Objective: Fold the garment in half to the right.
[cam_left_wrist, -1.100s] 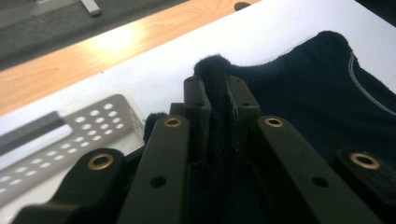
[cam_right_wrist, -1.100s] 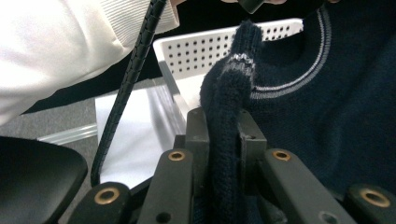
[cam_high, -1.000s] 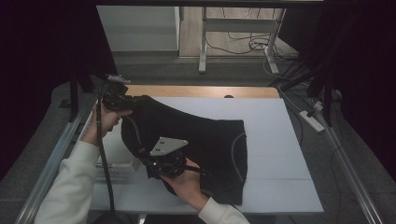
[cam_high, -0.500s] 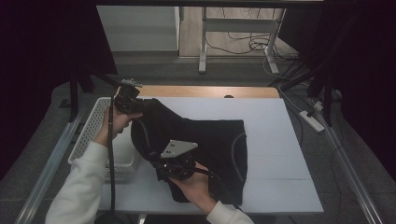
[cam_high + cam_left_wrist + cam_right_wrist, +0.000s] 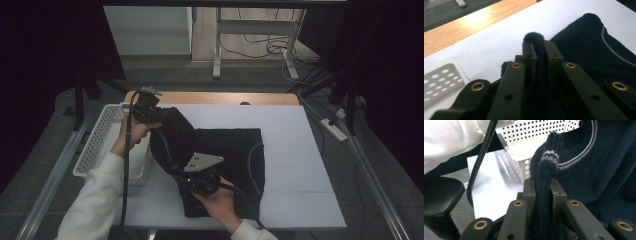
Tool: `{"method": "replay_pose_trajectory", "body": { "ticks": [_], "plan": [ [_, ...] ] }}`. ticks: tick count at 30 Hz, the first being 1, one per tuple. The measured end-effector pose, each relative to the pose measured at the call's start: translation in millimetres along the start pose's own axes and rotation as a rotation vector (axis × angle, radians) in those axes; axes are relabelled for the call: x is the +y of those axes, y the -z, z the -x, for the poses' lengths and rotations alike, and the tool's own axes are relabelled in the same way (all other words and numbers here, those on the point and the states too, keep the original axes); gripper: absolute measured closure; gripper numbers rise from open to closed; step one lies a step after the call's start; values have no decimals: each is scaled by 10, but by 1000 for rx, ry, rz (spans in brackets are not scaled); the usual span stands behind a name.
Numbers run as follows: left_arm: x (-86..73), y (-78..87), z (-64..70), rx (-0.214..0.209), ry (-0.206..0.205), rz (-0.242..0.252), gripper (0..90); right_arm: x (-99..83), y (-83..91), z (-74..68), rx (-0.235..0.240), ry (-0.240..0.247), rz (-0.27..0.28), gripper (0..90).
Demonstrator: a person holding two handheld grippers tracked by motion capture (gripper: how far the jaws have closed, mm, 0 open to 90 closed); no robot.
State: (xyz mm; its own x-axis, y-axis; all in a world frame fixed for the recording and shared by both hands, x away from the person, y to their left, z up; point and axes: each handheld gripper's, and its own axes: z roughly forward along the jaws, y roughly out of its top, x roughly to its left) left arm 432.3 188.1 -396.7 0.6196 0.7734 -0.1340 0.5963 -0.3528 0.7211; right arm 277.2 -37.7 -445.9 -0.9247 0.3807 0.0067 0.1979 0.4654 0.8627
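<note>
- Dark sweater (image 5: pixel 235 155): lies on the white worktop (image 5: pixel 300 150), its right part flat, its left part lifted and carried over toward the middle in a fold.
- Left gripper (image 5: pixel 150 111): raised near the far left corner of the worktop; in the left gripper view its jaws are clamped on a rolled edge of the knit (image 5: pixel 535 40).
- Right gripper (image 5: pixel 192 181): low at the near edge of the garment; in the right gripper view its jaws are pressed together on a ribbed band with a pale stripe (image 5: pixel 548 155), beside the curved neckline.
- White perforated basket (image 5: pixel 107 140): stands at the left of the worktop, just beside the lifted cloth.
- Step in hand, judged: folding the left side across the body of the garment.
- To do it well: hold both grips firm, keep the edge between the two grippers taut and level, carry both across together, and lay the fold down flat before letting go, so no crease is trapped.
- Keep the hanging cloth out of the basket.
- Writing: no brand, label or legible text can be made out on the garment or basket.
</note>
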Motion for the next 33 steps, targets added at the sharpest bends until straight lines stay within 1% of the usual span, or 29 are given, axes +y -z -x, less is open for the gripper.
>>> {"method": "replay_pose_trajectory", "body": {
  "ticks": [7,10,12,19,25,33],
  "plan": [
    [75,-134,130,-18,-18,-5,807,-114,115,34,-29,-1,-26,780],
    [94,-164,161,-22,-25,-8,807,-148,159,53,-36,-9,-27,780],
    [118,-210,204,-26,-25,-7,806,-193,221,88,-49,-17,-32,780],
    [158,-307,269,-37,-30,-12,806,-263,302,145,-66,-25,-40,780],
    [178,-361,318,-43,-35,-13,807,-302,349,168,-75,-30,-44,780],
    [214,-454,392,-51,-37,-13,806,-383,440,220,-94,-46,-49,780]
  ]
}}
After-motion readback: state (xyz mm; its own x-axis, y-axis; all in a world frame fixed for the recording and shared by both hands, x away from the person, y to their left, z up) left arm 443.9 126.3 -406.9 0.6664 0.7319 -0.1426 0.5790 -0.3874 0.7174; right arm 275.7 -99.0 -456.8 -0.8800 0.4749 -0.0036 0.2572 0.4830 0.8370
